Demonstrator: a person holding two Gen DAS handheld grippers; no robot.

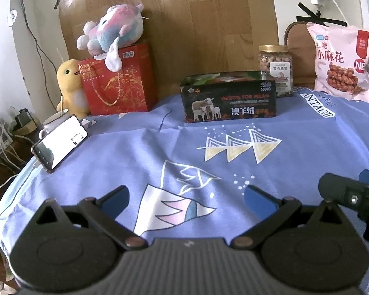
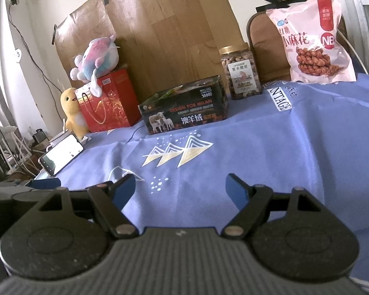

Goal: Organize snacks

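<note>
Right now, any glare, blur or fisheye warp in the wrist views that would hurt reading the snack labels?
Left wrist view: phone screen blown out white by glare; bag print readable, jar label soft; walls bow at the edges, corners vignetted. Right wrist view: bag and box lettering legible, jar small print blurred; same edge warp; soft light, no hard shadows on the cloth.

Matt printed cloth (image 1: 307, 152) under a glossy plastic snack bag (image 1: 342, 61) and clear jar (image 1: 275, 66).
</note>
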